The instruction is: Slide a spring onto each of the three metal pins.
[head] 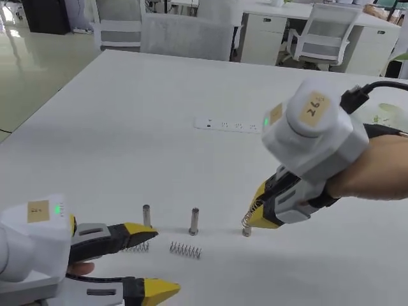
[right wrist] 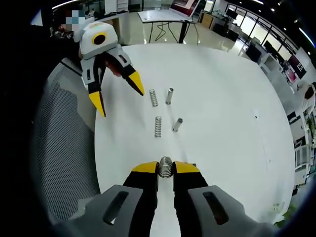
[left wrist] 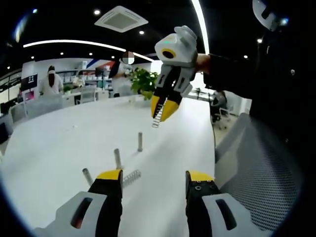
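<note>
Three short metal pins stand in a row on the white table (head: 159, 127): left pin (head: 146, 215), middle pin (head: 194, 221), right pin (head: 247, 231). My right gripper (head: 258, 217) is shut on a spring (head: 250, 213), tilted, its lower end just above the right pin. The held spring (right wrist: 166, 166) sits between the yellow tips of my right gripper (right wrist: 165, 170). One loose spring (head: 185, 250) lies in front of the middle pin. Another spring (head: 137, 247) lies near the left pin, partly behind a jaw. My left gripper (head: 159, 261) is open and empty beside them.
A white power strip (head: 228, 125) lies farther back on the table. Office chairs (head: 322, 32) and desks stand beyond the far edge. A grey mesh chair (right wrist: 64, 148) is close to the table's near side.
</note>
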Available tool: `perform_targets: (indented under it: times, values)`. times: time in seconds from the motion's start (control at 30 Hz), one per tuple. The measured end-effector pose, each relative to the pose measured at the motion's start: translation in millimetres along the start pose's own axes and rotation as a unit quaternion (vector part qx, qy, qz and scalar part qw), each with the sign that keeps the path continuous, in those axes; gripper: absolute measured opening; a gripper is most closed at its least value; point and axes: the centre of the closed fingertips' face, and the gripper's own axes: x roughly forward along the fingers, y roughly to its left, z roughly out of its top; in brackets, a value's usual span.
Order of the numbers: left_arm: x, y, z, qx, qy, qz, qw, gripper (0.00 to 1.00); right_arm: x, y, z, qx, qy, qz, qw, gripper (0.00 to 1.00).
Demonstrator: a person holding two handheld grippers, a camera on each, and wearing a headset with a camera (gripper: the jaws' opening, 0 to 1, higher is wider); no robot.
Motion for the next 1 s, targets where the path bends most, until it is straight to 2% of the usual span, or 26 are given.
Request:
perform_targets:
  times: [0.33, 0.63, 1.0]
  values:
    - [-9.9, 7.1, -4.2, -0.016, -0.007, 0.024, 0.9996, 0.49, 0.8, -19.6, -9.7, 0.006, 0.013, -0.014, 0.9998, 0.08]
    - [-13.5, 11.6, -8.0, -0.027, -0.009, 0.041, 0.9988, 0.52, 12.7, -36.7, -25.7, -0.006, 0.051, -0.039, 0.9979, 0.08]
    - [-15.0, 15.2, -8.9, -0.031, -0.009, 0.050, 0.9983, 0.56, 27.4, -48.1, -26.2, 0.002, 0.057, -0.026, 0.9980, 0.08]
